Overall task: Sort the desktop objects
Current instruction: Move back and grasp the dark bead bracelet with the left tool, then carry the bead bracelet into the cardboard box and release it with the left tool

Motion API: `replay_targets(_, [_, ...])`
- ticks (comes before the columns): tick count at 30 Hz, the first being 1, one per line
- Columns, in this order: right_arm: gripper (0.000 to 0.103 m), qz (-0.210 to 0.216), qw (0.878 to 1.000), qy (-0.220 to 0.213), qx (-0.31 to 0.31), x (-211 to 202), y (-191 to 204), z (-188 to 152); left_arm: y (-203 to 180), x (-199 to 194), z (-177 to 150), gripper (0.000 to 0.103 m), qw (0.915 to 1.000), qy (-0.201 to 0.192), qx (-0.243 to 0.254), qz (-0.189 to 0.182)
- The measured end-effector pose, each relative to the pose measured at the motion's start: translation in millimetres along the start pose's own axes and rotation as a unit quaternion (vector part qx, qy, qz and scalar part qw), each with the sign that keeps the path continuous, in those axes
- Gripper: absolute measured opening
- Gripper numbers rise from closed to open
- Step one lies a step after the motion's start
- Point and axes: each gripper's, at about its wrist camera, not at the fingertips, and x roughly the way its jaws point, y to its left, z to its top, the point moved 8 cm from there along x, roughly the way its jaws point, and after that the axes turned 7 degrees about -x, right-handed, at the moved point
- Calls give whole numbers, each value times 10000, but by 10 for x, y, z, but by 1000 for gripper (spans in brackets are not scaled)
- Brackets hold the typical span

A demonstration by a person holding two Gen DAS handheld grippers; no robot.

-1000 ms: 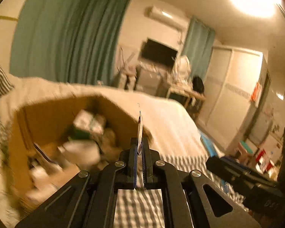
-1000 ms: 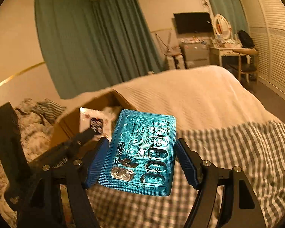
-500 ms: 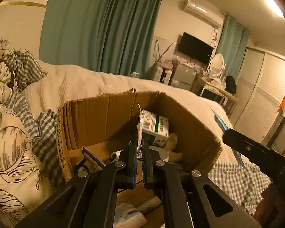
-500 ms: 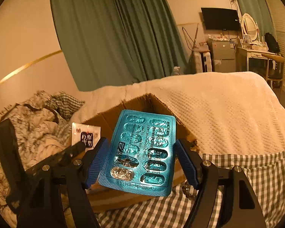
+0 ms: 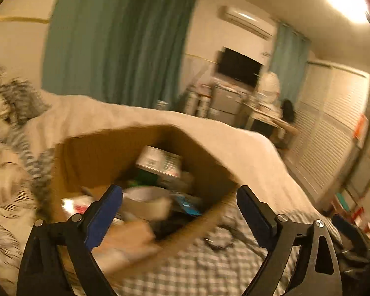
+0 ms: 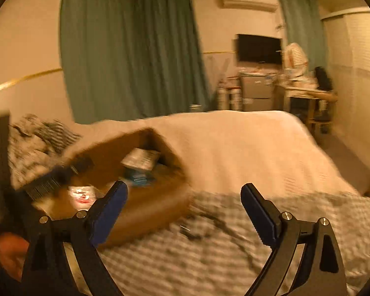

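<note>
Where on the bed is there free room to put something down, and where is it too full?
Free: the cream blanket, right of and beyond the cardboard box. The checked sheet is mostly bare toward the right; dark cords lie beside the box. Crowded: inside the box and among the patterned pillows on the left.

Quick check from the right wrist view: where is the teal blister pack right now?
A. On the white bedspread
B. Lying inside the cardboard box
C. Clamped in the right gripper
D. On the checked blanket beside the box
B. The blister pack lies inside the cardboard box, below a white carton; the right gripper has nothing between its opening jaws.
</note>
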Motion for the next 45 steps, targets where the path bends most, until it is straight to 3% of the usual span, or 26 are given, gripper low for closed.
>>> replay_targets(2, [93,-286,9994,79,177,-106,-308,-232,-346,63,-252,100,9992,229,239,-232])
replay_targets(5, [93,-588,9974,220,355,-125,-652,-452,-720,319,-750,100,9930,1002,380,-504])
replay_targets(8, [93,-669,9960,246,535,-105,-879,-632,-855,616,-1151,100,9868,1498,492,-363])
replay_targets(15, [93,-666,9947,496,606,144,-1099,-931,-657,1087,-1466,100,9890,1356,472,349])
replay_targets(18, [93,-455,9939,577,826,269,-1093,-1023,-625,1261,-1578,100,9885,1411,408,362])
replay_targets(23, [93,-391,9941,625,791,298,-995,-1051,-555,1610,-1677,100,9858,1535,293,614])
replay_targets(27, [93,-404,9943,618,769,293,-935,-1056,-529,1905,-1756,103,9739,1902,435,1157])
replay_targets(29, [93,-411,9940,669,760,319,-922,-1082,-591,1929,-1718,102,9764,1709,603,1172])
replay_targets(30, [93,-381,9937,702,784,333,-914,-1099,-617,1932,-1721,97,9767,1679,708,1134])
replay_targets(31, [93,-370,9934,723,815,360,-900,-1109,-657,1927,-1739,78,9770,1709,800,998])
replay_targets(32, [93,-367,9929,742,848,370,-893,-1121,-711,1890,-1743,51,9775,1700,943,821])
replay_targets(35, [93,-332,9924,736,927,384,-886,-1138,-820,1769,-1786,14,9735,1712,1404,571])
replay_targets(41, [93,-254,9930,664,941,367,-844,-1112,-722,1138,-1797,11,9728,1803,1441,-170])
replay_targets(45, [93,-102,9931,611,998,364,-777,-1074,-587,700,-1731,11,9750,1915,967,-576])
